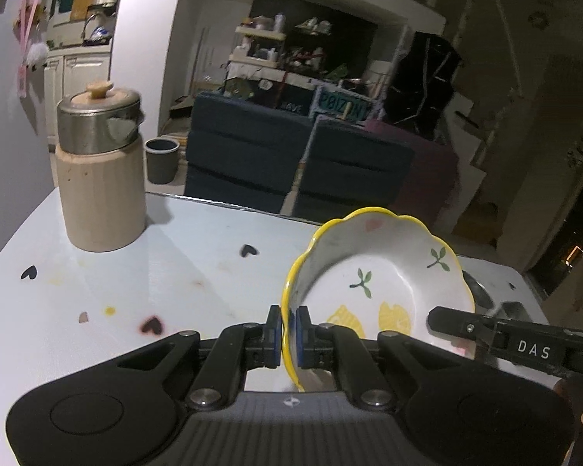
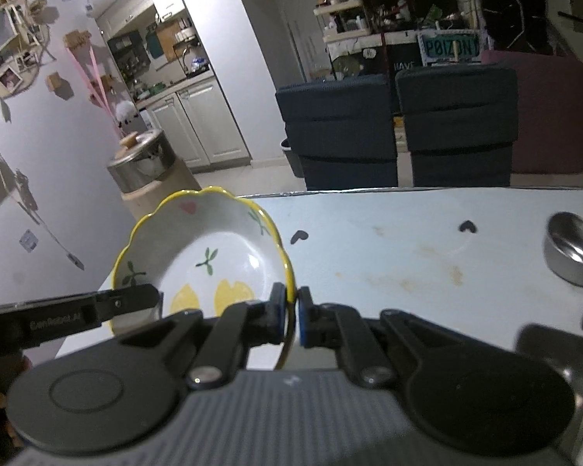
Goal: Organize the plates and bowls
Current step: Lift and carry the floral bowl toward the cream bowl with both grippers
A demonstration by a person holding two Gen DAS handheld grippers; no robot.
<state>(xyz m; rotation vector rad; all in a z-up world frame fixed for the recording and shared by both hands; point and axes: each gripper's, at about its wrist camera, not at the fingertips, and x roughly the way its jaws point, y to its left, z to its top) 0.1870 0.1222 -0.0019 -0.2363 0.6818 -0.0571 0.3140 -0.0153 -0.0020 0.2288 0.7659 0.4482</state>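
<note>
- We hold one bowl (image 1: 377,291) between us, above the table (image 1: 175,272): white inside, with a wavy yellow rim, green sprigs and yellow lemon shapes.
- Our left tongs (image 1: 288,334) are clenched on the bowl's left rim, one blue pad inside the wall and one outside.
- Our right tongs (image 2: 290,320) are clenched on the opposite rim in the same way, with the yellow edge between the pads.
- In the left view the right tongs reach in from the right edge and meet the bowl's far rim; in the right view the left tongs reach in from the left edge.
- The bowl looks lifted clear of the table, though its underside is hidden, so we cannot be sure.
- A beige canister (image 1: 101,171) with a metal lid and a wooden knob stands at the table's far left corner, well apart from the bowl.
- A small steel bowl (image 2: 575,254) sits on the table to the right, near the edge of the right view.
- Black heart marks dot the pale table.
- Two dark chairs (image 2: 396,124) stand beyond the table's far edge.
</note>
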